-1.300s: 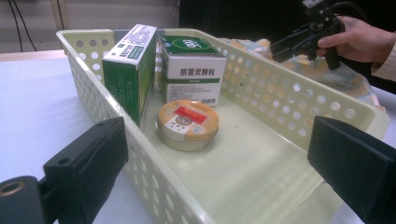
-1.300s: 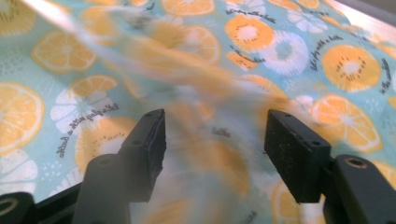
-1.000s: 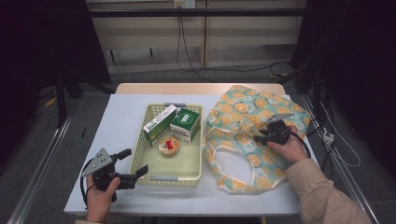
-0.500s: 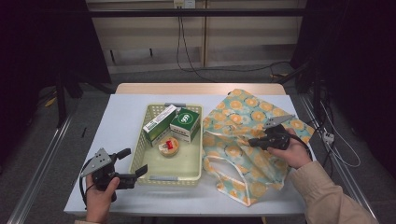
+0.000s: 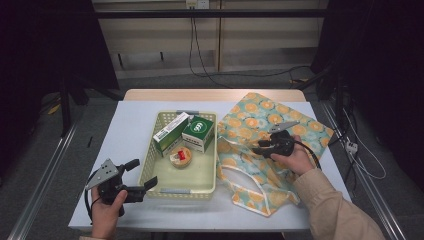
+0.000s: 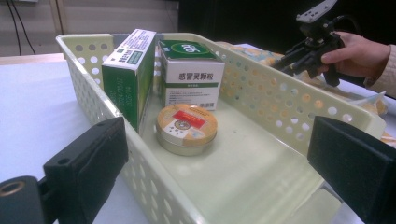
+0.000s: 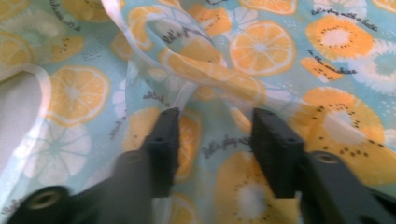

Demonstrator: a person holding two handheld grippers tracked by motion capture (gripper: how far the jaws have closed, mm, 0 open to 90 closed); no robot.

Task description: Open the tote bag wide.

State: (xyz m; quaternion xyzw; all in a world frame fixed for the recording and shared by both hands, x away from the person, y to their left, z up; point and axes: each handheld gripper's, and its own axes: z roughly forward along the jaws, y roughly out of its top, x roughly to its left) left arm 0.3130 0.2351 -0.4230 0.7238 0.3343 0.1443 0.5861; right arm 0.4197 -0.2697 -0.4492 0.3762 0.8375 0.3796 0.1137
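Observation:
A pale green perforated basket (image 5: pixel 177 190) stands mid-table holding a long green-and-white box (image 5: pixel 171 133), a square green box (image 5: pixel 199 132) and a round orange tin (image 5: pixel 180 157). My left gripper (image 5: pixel 143 173) is open at the basket's near left corner. In its own view the jaws straddle that corner (image 6: pixel 219 172), facing the tin (image 6: pixel 187 128) and both boxes (image 6: pixel 191 74). To the right lies a crumpled orange-print fabric bag (image 5: pixel 260 115). My right gripper (image 5: pixel 258 145) hovers low over it, open (image 7: pixel 215 126), with a fold of the cloth (image 7: pixel 280 46) running between the jaws.
The white table (image 5: pixel 135 120) has bare room left of the basket and along the front edge. The bag's white handles (image 5: pixel 250 192) trail toward the front right. Behind the table, cables hang down onto the floor (image 5: pixel 200 55). A metal rail (image 5: pixel 45 185) runs along the left.
My right gripper has moved left across the bag, and the cloth has bunched and changed shape, its open loop flattened. The left gripper has stayed put.

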